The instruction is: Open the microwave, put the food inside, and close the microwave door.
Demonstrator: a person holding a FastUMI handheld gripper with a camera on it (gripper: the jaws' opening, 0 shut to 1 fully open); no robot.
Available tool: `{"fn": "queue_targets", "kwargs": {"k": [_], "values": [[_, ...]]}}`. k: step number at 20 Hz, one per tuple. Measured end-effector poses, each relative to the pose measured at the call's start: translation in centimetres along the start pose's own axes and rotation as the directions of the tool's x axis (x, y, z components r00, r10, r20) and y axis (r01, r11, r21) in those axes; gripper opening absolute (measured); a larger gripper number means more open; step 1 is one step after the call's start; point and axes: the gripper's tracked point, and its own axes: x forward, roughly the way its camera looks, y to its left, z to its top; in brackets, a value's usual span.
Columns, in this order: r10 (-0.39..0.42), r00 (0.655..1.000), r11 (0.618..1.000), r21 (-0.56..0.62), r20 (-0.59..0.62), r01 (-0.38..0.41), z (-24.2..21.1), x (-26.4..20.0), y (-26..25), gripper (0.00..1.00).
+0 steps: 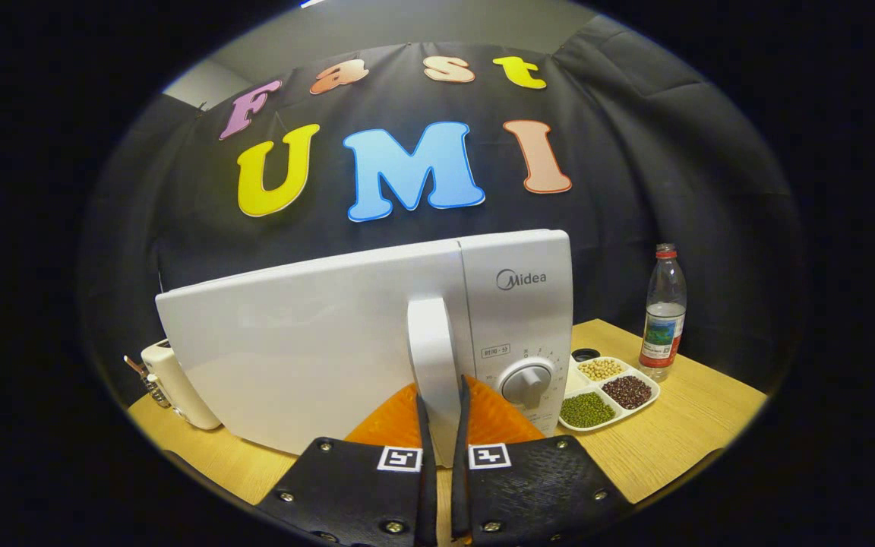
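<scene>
A white microwave (316, 349) stands on the wooden table (696, 425), its door facing me with a vertical handle (431, 342) at the door's right edge, next to the control panel and its knob (526, 382). My gripper (441, 389) is shut on the lower part of that handle, one finger pressed on each side. The door lies about level with the control panel; I cannot tell whether it is slightly ajar. The food, a white divided dish (609, 392) of green, dark red and pale beans, sits on the table to the right of the microwave.
A clear water bottle (663, 315) with a red cap stands behind the dish on the right. A small dark lid (585, 354) lies by the dish's far end. A cream appliance (177, 384) stands to the left of the microwave. The table's front edge runs close below the fingers.
</scene>
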Motion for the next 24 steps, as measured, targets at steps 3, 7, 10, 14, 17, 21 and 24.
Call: {"fn": "queue_targets", "kwargs": {"k": [3,7,10,14,17,21,24], "values": [[-0.009,1.0,1.0,-0.016,0.017,0.009,0.2,-1.8,0.0,0.08],[0.042,0.999,0.999,-0.022,-0.015,-0.042,-1.0,-6.9,1.5,0.08],[0.101,0.994,0.994,-0.026,-0.038,-0.102,-1.7,-10.5,3.1,0.08],[0.201,0.979,0.979,-0.035,-0.04,-0.203,-2.8,-15.5,6.4,0.08],[0.282,0.959,0.958,-0.039,-0.037,-0.283,-3.9,-19.3,9.8,0.07],[0.345,0.939,0.938,-0.034,-0.005,-0.345,-5.0,-23.3,14.5,0.07],[0.354,0.935,0.935,-0.013,0.026,-0.354,-5.7,-25.3,18.0,0.07]]}}
